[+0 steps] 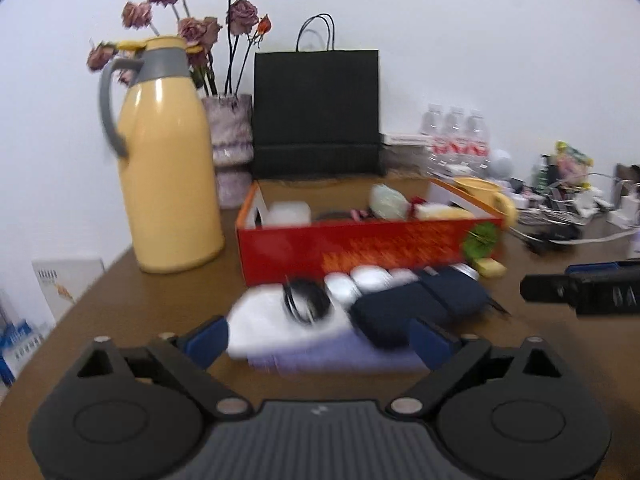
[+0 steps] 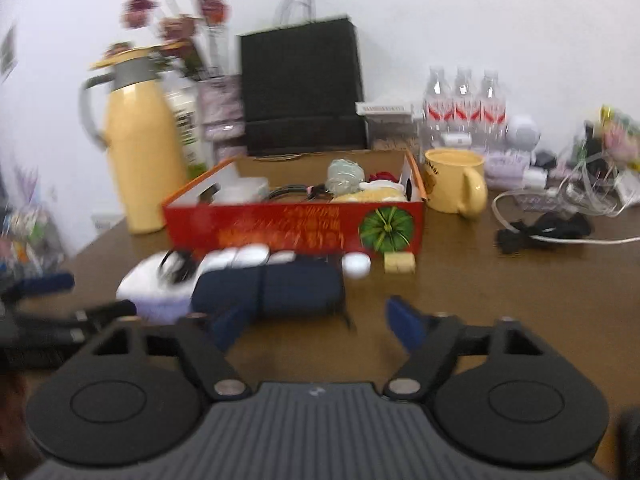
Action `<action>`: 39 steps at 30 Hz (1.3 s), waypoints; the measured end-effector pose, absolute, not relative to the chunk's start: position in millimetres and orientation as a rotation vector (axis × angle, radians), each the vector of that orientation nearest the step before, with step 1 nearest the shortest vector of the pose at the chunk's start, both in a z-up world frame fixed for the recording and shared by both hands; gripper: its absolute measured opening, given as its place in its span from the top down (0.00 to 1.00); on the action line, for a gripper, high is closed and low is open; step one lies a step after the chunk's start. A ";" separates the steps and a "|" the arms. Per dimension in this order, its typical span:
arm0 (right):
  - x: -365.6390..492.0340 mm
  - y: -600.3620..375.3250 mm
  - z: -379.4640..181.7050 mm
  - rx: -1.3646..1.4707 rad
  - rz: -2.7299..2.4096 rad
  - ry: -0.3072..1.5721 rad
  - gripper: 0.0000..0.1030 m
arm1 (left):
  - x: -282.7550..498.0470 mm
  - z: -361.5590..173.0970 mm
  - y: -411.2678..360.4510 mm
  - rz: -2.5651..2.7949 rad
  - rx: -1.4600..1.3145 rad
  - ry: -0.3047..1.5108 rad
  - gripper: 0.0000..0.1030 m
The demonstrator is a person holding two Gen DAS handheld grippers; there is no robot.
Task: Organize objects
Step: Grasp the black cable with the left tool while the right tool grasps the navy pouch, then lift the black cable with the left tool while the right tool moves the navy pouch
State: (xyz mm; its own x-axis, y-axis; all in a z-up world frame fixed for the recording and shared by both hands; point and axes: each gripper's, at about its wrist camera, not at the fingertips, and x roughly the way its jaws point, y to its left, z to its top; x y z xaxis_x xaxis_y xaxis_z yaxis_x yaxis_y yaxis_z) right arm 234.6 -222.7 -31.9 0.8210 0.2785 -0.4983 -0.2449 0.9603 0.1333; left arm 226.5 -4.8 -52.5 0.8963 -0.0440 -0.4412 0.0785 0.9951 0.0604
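Observation:
A red cardboard box (image 1: 360,248) (image 2: 280,232) with several small items inside stands on the brown table. In front of it lie a white packet with a coiled black cable (image 1: 304,300), a row of white round pieces (image 1: 360,280), a navy pouch (image 1: 420,304) (image 2: 280,288) and a purple pack (image 1: 340,356). My left gripper (image 1: 320,340) is open, low over the table, with the white and purple packs between its blue fingers (image 1: 208,340); no pad visibly presses. My right gripper (image 2: 316,322) is open just before the navy pouch, its left finger overlapping the pouch's near edge.
A yellow thermos jug (image 1: 168,168), a vase of dried roses (image 1: 232,140) and a black paper bag (image 1: 316,112) stand behind the box. A yellow mug (image 2: 456,188), water bottles (image 2: 464,108) and tangled cables (image 2: 540,232) crowd the right. A small yellow block (image 2: 399,263) lies by the box.

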 end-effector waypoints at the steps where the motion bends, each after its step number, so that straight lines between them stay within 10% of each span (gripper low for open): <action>1: 253.9 -219.2 -33.4 0.092 0.270 0.549 0.44 | 241.8 -53.7 -4.7 -0.054 0.081 0.472 0.15; 13: 331.0 -203.8 -73.6 0.138 0.244 0.583 0.99 | 306.0 -77.5 -2.0 -0.077 0.037 0.494 0.72; 30: 275.6 -197.0 -42.2 0.014 0.399 0.474 0.89 | 199.5 -52.8 -1.6 -0.160 -0.086 0.557 0.75; 32: 300.3 -177.8 -46.0 -0.043 0.395 0.493 0.51 | 198.3 -49.7 -1.8 -0.158 -0.089 0.547 0.75; 33: 311.3 -168.4 -49.5 -0.073 0.398 0.505 0.47 | 196.9 -48.4 -2.1 -0.157 -0.086 0.542 0.75; 35: 330.6 -155.4 -60.1 -0.102 0.382 0.554 0.90 | 194.7 -46.0 -0.7 -0.153 -0.082 0.535 0.75; 39: 337.9 -154.2 -69.8 -0.059 0.381 0.627 0.97 | 189.2 -44.3 2.5 -0.148 -0.087 0.532 0.75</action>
State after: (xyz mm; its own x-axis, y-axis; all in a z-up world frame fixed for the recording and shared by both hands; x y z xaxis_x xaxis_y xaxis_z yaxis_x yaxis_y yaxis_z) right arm 337.9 -154.2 -69.8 0.7424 0.3300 -0.5830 -0.3655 0.9288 0.0604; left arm 189.2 2.5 -44.3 0.8512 -0.1634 -0.4987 0.1184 0.9856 -0.1208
